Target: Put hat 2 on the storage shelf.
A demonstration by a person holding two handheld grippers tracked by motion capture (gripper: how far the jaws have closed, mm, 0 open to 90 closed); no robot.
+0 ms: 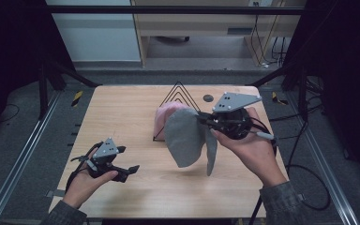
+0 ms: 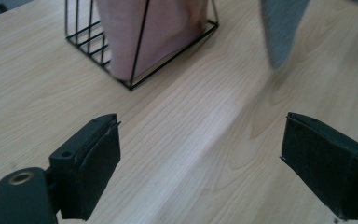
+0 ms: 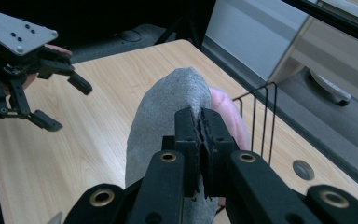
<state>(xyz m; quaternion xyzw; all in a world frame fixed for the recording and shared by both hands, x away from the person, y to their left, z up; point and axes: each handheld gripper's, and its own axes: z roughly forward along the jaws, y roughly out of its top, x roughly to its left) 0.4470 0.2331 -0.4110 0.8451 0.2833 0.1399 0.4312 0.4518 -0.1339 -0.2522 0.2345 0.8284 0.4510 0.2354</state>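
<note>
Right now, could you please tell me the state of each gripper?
Left gripper: open, holding nothing, low over the table.
Right gripper: closed on the grey cloth, which hangs lifted above the table.

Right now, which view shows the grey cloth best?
The high view: the grey cloth hangs whole from the right gripper, above the table beside the rack. The right gripper view shows the fold pinched in the shut jaws. The left gripper view catches a blurred hanging end.

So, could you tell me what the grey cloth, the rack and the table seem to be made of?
Grey cloth: soft, matte fabric, fuzzy surface, hangs limp. Rack: thin black wire, probably coated metal. Table: light wood or wood-look laminate, visible grain, slight sheen.
</note>
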